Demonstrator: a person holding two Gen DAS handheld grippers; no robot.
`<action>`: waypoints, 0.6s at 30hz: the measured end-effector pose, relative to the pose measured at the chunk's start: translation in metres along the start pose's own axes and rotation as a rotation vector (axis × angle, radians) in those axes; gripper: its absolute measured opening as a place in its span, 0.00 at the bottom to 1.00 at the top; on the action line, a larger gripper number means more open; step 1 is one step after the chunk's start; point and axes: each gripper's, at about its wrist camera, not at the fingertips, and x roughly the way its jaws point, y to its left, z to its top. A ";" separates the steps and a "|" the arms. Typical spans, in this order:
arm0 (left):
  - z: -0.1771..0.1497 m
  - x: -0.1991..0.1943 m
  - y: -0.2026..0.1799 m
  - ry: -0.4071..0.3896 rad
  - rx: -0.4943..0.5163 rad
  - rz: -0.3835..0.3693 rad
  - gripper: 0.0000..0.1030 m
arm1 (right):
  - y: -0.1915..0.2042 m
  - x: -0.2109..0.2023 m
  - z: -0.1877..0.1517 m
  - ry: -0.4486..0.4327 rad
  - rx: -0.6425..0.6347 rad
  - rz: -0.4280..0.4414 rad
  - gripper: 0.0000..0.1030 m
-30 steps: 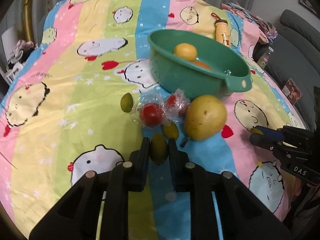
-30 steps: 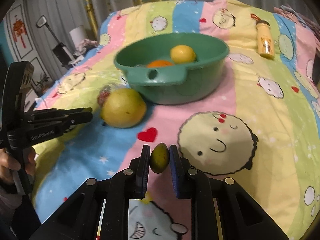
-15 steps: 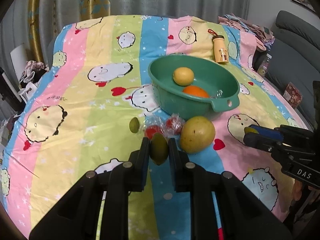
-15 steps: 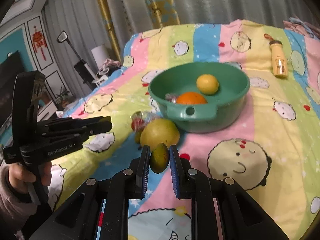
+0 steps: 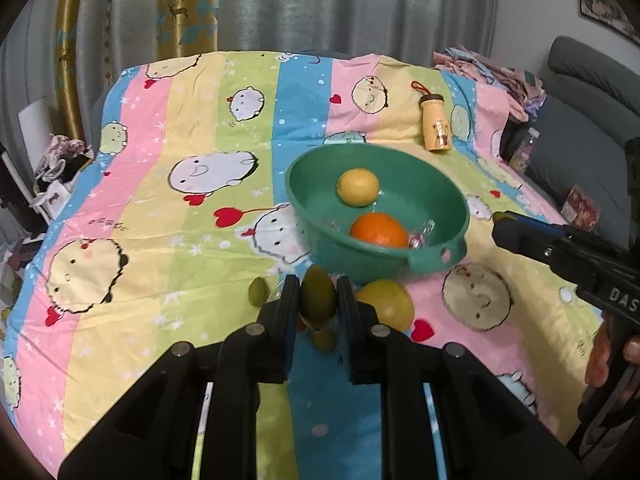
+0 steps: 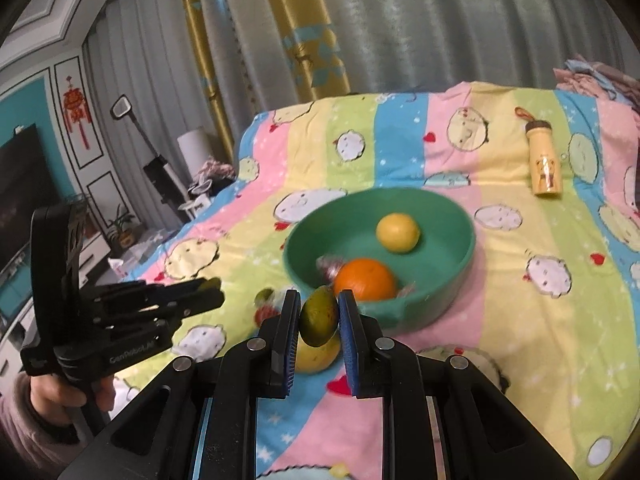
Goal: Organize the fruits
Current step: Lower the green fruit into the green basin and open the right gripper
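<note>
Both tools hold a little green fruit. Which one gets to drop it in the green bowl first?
Probably the right tool: its green fruit sits just before the bowl rim. The left tool hangs farther off, left of it.

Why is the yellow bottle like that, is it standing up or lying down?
Lying down. The yellow bottle rests lengthwise on the striped blanket, strap end pointing away, beyond the green bowl.

White letters "DAS" are showing on the black body of the right gripper point(image 5: 505, 229), right of the green bowl point(image 5: 434, 260) (the word is running off the frame). "GenRobot.AI" is showing on the left gripper point(image 6: 208, 295), left of that bowl.
</note>
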 end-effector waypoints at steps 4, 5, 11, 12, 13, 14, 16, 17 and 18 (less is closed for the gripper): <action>0.022 0.014 0.000 0.013 -0.017 -0.048 0.18 | -0.013 0.010 0.016 -0.001 0.010 -0.033 0.21; 0.028 0.018 -0.001 0.016 -0.018 -0.058 0.18 | -0.015 0.013 0.019 0.000 0.011 -0.040 0.21; 0.065 0.058 -0.008 0.078 -0.039 -0.146 0.18 | -0.023 0.039 0.032 0.028 -0.005 -0.058 0.21; 0.068 0.066 -0.009 0.098 -0.045 -0.153 0.18 | -0.024 0.046 0.033 0.043 -0.008 -0.062 0.21; 0.071 0.075 -0.010 0.116 -0.052 -0.151 0.18 | -0.025 0.051 0.034 0.051 -0.009 -0.066 0.21; 0.073 0.083 -0.011 0.133 -0.057 -0.156 0.18 | -0.026 0.057 0.034 0.061 -0.012 -0.070 0.21; 0.077 0.095 -0.012 0.157 -0.070 -0.159 0.18 | -0.028 0.067 0.035 0.074 -0.016 -0.076 0.21; 0.077 0.100 -0.012 0.166 -0.072 -0.162 0.18 | -0.028 0.071 0.036 0.081 -0.020 -0.089 0.21; 0.078 0.105 -0.013 0.177 -0.072 -0.162 0.18 | -0.029 0.075 0.036 0.088 -0.025 -0.101 0.21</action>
